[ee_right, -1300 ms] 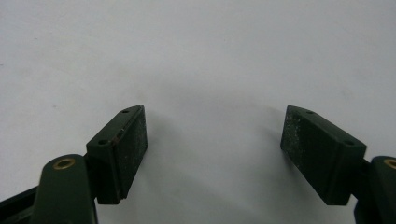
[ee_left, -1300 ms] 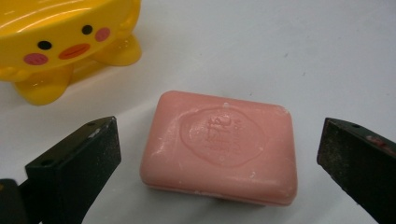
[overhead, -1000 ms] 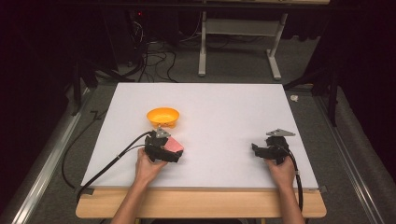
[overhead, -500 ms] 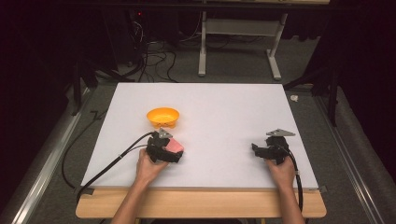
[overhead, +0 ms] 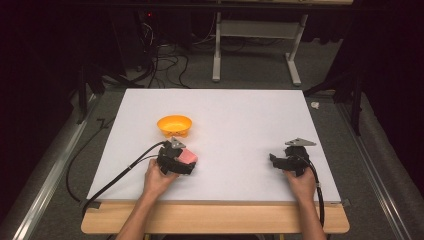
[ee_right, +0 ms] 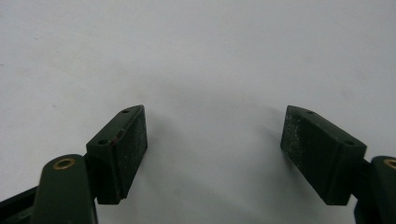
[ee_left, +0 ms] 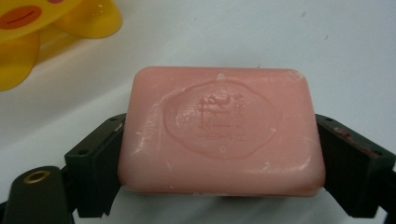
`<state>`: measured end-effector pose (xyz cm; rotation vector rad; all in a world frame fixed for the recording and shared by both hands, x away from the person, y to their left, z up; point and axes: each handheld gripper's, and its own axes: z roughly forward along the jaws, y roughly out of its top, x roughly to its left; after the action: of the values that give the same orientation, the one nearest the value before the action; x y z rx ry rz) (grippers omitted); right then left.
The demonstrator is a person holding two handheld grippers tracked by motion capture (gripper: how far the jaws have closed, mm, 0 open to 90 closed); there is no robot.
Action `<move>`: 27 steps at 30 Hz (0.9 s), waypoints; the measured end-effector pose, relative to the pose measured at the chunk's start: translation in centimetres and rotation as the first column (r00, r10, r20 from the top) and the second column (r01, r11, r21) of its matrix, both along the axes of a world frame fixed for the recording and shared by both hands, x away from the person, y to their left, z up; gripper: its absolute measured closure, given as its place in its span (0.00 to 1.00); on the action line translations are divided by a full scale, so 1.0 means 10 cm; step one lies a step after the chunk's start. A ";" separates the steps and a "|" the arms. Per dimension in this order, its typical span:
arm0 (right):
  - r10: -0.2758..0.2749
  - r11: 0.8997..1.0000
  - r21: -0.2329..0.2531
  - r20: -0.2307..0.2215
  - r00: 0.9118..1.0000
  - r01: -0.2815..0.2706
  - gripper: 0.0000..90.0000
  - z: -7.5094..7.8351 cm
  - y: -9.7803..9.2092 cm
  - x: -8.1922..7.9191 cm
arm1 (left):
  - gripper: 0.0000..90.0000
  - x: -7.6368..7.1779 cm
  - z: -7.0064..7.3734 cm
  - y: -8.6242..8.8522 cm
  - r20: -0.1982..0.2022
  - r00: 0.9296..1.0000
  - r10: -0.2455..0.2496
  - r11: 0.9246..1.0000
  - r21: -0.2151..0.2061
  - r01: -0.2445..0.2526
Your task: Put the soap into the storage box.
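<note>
A pink bar of soap [ee_left: 222,130] with an embossed oval stamp lies between the two black jaws of my left gripper [ee_left: 219,158], which press on its short ends. From above, the soap [overhead: 186,158] and left gripper [overhead: 182,162] sit near the table's front left, just below an orange bowl [overhead: 174,125]. A yellow-orange rim of that bowl [ee_left: 42,28] fills the upper left corner of the left gripper view. My right gripper [ee_right: 215,154] stands open over bare white table, with nothing between its pads; it rests at the front right [overhead: 280,161].
The white table top [overhead: 235,120] spreads wide between and beyond both hands. A black cable [overhead: 120,175] trails from the left gripper off the front left corner. Beyond the far edge stand a grey metal frame [overhead: 255,45] and floor cables.
</note>
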<state>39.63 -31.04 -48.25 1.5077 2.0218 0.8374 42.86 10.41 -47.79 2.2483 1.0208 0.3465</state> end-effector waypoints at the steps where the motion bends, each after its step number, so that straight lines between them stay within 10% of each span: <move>1: 0.000 1.000 0.001 0.000 1.000 0.000 0.26 0.00 0.00 0.00 | 0.15 0.00 0.00 0.00 0.000 1.000 0.001 1.000 0.000 -0.001; 27: 0.000 1.000 0.001 0.000 1.000 0.000 0.26 0.00 0.00 0.00 | 0.15 -0.07 0.19 0.08 0.005 0.998 0.060 0.998 -0.028 -0.060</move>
<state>39.62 -31.04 -48.25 1.5078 2.0218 0.8383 42.21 11.24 -45.94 2.1936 1.0858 0.3620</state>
